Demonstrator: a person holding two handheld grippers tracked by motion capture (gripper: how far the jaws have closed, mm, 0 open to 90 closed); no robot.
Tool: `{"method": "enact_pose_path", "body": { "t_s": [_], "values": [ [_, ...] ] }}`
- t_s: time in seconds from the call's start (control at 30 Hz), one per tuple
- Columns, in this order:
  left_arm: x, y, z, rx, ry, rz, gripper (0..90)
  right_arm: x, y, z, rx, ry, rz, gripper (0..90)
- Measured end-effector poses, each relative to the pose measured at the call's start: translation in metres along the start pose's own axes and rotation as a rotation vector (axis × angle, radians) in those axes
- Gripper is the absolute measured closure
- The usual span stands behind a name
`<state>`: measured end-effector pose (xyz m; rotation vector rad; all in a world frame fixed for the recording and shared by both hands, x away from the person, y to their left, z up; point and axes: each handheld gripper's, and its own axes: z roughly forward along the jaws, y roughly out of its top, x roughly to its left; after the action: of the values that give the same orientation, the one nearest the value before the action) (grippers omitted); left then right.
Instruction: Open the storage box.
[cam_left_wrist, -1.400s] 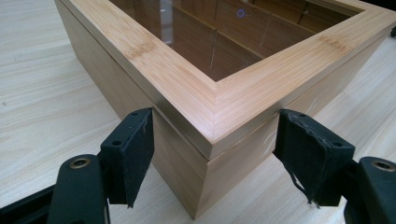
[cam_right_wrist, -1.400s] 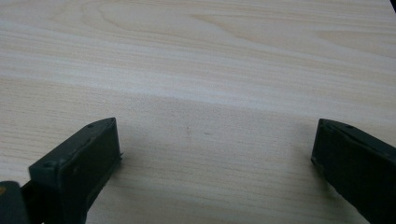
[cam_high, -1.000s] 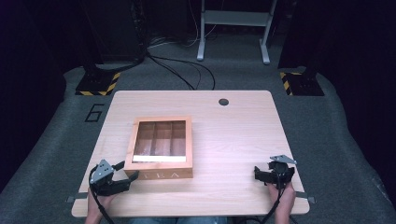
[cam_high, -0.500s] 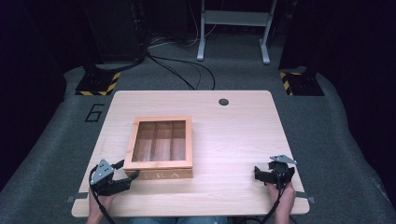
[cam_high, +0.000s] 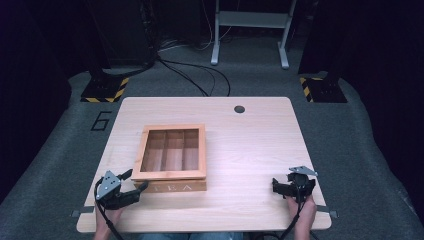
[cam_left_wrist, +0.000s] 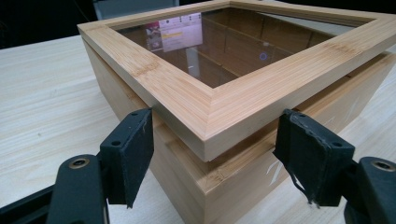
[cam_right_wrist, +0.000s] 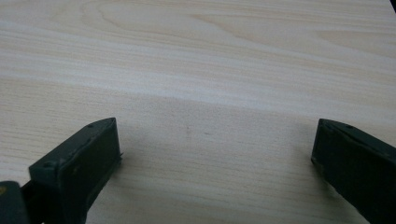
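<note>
A wooden tea box (cam_high: 172, 176) with a glass-paned lid stands left of centre on the table (cam_high: 250, 145); "TEA" is lettered on its front face. My left gripper (cam_high: 136, 180) sits at the box's front left corner. In the left gripper view its jaws (cam_left_wrist: 215, 123) stand apart on either side of that corner of the box (cam_left_wrist: 243, 88), and the pads (cam_left_wrist: 133, 154) do not press on the wood. My right gripper (cam_high: 276, 186) rests near the front right of the table, open, with bare tabletop (cam_right_wrist: 196, 56) between its jaws (cam_right_wrist: 217, 130).
A round cable hole (cam_high: 239, 109) lies near the table's far edge. Beyond the table, on the grey floor, stand two bases with hazard stripes (cam_high: 105, 90) (cam_high: 320, 90), a white frame (cam_high: 250, 20) and loose cables (cam_high: 195, 75). A "6" (cam_high: 101, 121) is marked on the floor.
</note>
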<state>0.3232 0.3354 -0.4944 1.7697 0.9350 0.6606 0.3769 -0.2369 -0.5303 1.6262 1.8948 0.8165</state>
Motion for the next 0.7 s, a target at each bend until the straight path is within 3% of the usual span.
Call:
{"method": "enact_pose_path", "body": {
  "t_s": [0.5,0.7],
  "values": [
    [0.0,0.006,0.0,-0.031,0.019,-0.004,28.5,0.0,0.0,0.0,0.0,0.0,0.0,0.6],
    [0.0,0.011,0.0,-0.074,0.038,-0.001,28.3,0.0,0.0,0.0,0.0,0.0,0.0,0.6]
  ]
}}
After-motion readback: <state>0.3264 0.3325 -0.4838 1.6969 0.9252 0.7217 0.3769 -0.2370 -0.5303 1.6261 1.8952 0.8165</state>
